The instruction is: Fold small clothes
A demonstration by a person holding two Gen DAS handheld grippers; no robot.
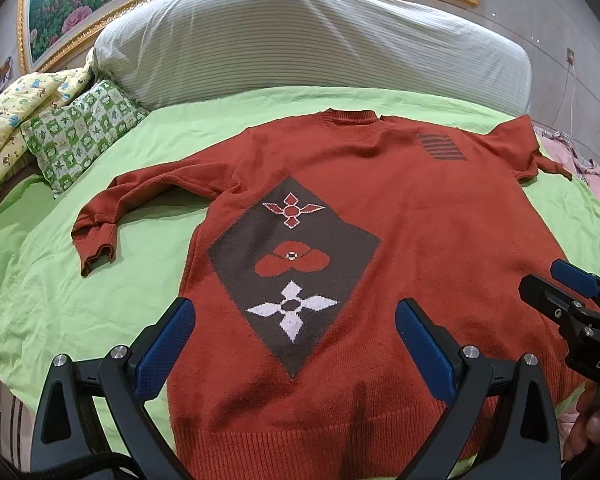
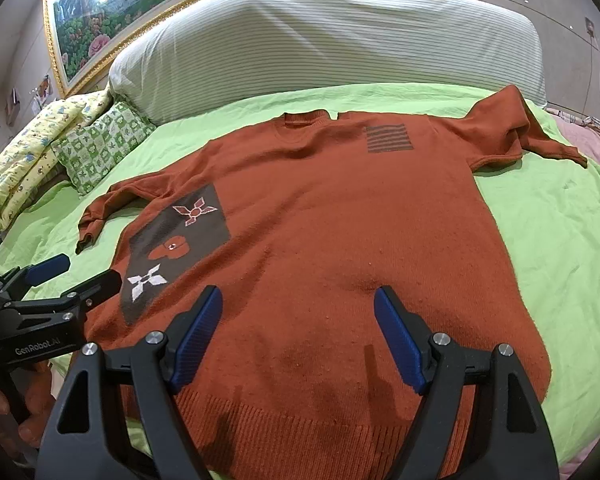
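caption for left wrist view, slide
Open left gripper over hem of red sweater, flat on green bed.

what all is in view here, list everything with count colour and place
sweater: one, rust orange with a dark diamond panel and a striped patch, spread flat front-up on the sheet, both sleeves out to the sides
sheet: one, lime green, covering the bed
bolster: one, white with fine stripes, across the head of the bed
pillow: one, green and white check, far left of the bed
quilt: one, pale yellow print, bunched left of the pillow
painting: one, flowers in a gold frame, on the wall behind the bed
cloth: pink, at the bed's right edge
left gripper: one, black with blue pads, jaws open over the hem
right gripper: one, same colours, jaws open over the hem
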